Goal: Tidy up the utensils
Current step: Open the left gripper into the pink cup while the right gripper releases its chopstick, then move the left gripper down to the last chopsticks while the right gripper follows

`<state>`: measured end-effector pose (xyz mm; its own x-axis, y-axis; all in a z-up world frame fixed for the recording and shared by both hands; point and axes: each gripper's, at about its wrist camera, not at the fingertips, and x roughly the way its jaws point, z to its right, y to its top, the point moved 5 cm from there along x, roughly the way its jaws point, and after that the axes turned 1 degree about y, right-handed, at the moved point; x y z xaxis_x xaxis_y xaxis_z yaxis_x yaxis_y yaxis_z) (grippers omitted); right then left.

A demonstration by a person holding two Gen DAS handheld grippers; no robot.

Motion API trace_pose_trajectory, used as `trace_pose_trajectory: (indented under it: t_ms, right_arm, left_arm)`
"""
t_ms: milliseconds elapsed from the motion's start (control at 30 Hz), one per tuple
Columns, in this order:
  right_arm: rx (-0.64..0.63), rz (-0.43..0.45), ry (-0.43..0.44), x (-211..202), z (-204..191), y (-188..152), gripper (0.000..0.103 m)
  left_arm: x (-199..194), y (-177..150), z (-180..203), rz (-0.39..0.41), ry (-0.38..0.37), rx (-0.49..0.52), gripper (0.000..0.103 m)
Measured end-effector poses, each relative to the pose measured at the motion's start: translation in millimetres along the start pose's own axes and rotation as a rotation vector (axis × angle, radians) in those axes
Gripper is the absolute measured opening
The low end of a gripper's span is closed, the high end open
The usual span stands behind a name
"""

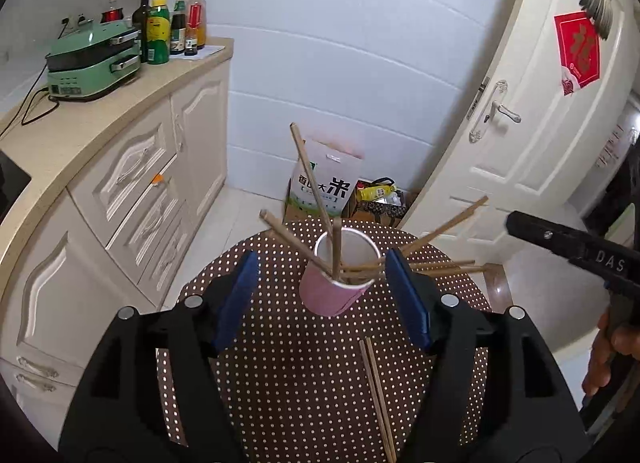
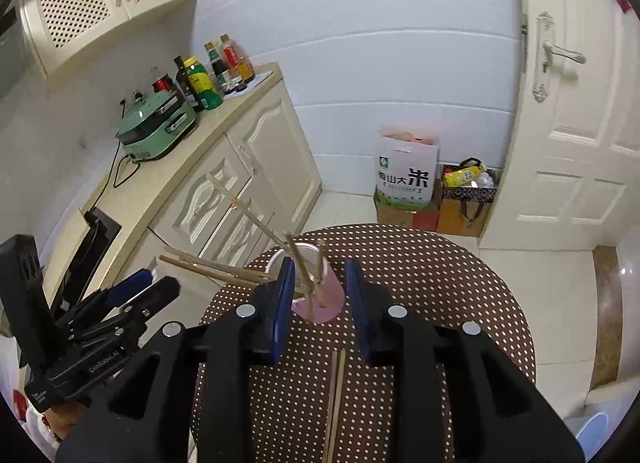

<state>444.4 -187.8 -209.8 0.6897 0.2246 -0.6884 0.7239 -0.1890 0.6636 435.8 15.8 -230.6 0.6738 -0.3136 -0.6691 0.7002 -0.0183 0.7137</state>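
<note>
A pink paper cup point(image 1: 332, 295) point(image 2: 325, 305) stands on the round table with a brown polka-dot cloth point(image 1: 288, 383) point(image 2: 444, 279). Several wooden chopsticks point(image 1: 310, 179) point(image 2: 256, 223) lean out of the cup in different directions. A loose pair of chopsticks point(image 1: 376, 395) point(image 2: 335, 399) lies flat on the cloth, nearer the cameras than the cup. My left gripper point(image 1: 321, 257) is open, its blue pads standing apart on either side of the cup without touching it. My right gripper point(image 2: 320, 266) is open by a narrower gap just in front of the cup, with nothing pressed between the pads.
A cream cabinet counter point(image 1: 120, 103) on the left carries a green appliance point(image 1: 94, 63) and several bottles point(image 1: 160, 31). A rice bag point(image 1: 324, 183) and boxes sit on the floor behind the table. A white door point(image 1: 520, 123) stands to the right.
</note>
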Motion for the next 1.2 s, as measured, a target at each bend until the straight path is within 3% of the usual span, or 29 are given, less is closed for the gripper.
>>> trace_pose_trajectory:
  t_ms: [300, 633, 867, 1200]
  right_arm:
    - [0.069, -0.047, -0.032, -3, 28, -38, 0.026]
    - [0.118, -0.171, -0.053, 28, 49, -84, 0.026]
    - [0.148, -0.272, -0.023, 59, 53, -115, 0.026]
    - [0.199, -0.339, 0.015, 86, 63, -130, 0.026]
  left_arm:
    - [13, -40, 4, -0.069, 0.014, -0.024, 0.066]
    - [61, -96, 21, -0.26, 0.003, -0.024, 0.066]
    - [107, -137, 41, -0.401, 0.027, 0.041, 0.066]
    - [156, -170, 50, -0.532, 0.112, 0.108, 0.066]
